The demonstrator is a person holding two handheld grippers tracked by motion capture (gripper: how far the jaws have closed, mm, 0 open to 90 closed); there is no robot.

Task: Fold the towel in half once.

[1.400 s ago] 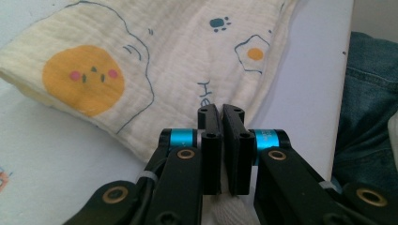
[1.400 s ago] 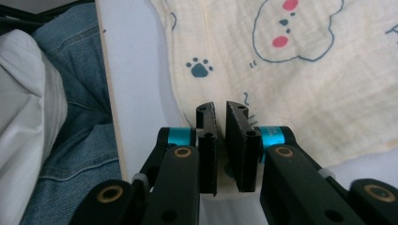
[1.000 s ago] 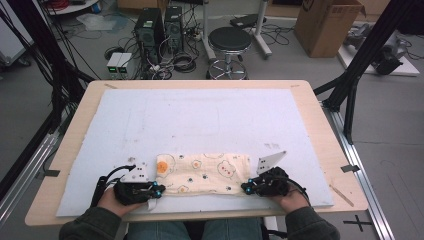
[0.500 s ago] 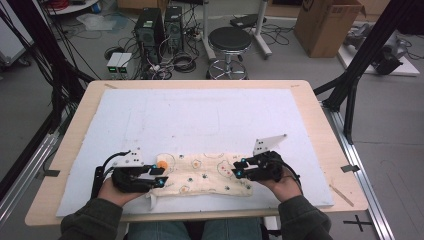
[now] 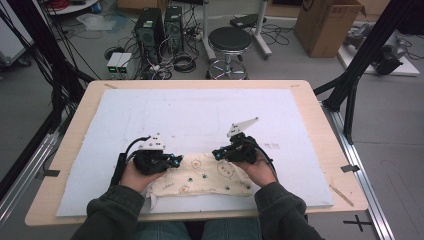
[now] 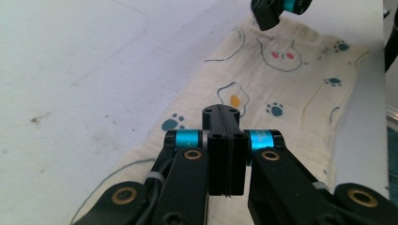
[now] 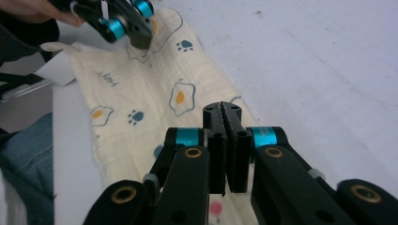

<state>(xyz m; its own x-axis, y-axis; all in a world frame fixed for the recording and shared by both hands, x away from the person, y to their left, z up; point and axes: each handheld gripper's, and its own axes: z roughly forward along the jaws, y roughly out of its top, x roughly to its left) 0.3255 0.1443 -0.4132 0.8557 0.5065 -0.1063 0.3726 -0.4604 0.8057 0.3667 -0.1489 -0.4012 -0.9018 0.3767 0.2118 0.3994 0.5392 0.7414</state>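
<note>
— What's just changed?

— Both my hands have come in off the ends of the cloth [image 5: 205, 179] and gone a little up the table. My left gripper [image 5: 172, 160] and right gripper [image 5: 218, 152] now sit at its far edge, tips facing each other.

— And the jaws?

— They opened for a moment and have just been closing. Now both pairs stand pressed together, and I see no cloth between them in either gripper view.

— Where's the cloth?

— Flat on the white mat [image 5: 200, 115], near my edge of the table, between my hands.

— So what does that mean?

— I reckon I've let go of the ends. The far edge isn't gripped yet, so folding or straightening it needs a fresh pinch.
</note>
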